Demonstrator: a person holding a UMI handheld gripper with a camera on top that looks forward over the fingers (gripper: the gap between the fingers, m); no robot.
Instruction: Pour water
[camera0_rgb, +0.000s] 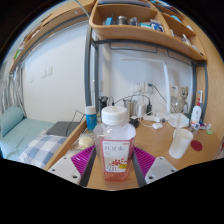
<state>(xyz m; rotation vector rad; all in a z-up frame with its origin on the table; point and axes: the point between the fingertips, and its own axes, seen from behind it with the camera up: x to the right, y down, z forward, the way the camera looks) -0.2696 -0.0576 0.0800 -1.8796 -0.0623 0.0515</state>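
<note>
The gripper points level and forward over a wooden desk, its two fingers reaching out from below with their magenta pads facing inward. Between them stands a clear plastic bottle with a white cap and a pink label, upright, filled with a pinkish liquid. Both pads sit against the bottle's sides with no gap showing at either flank, so the tongs are clenched on the bottle. Whether its base rests on the desk or hangs just above it cannot be told, since the fingers hide the bottom. The holder's hand is out of view.

Ahead of the fingers and to the right, on the desk, stands a clear empty cup, upright and well apart from the bottle. Just beyond the cup a red round thing lies near the desk's right edge. Further back along the desk's rear edge are a white bowl-like container, a dark kettle-like thing with cables, and a slim bottle standing upright.

To the left of the held bottle, a smaller bottle with a blue cap stands near the desk's left edge. Beyond that edge lies a bed with checked bedding. Above the desk hangs a wooden shelf carrying several small items too small to name.
</note>
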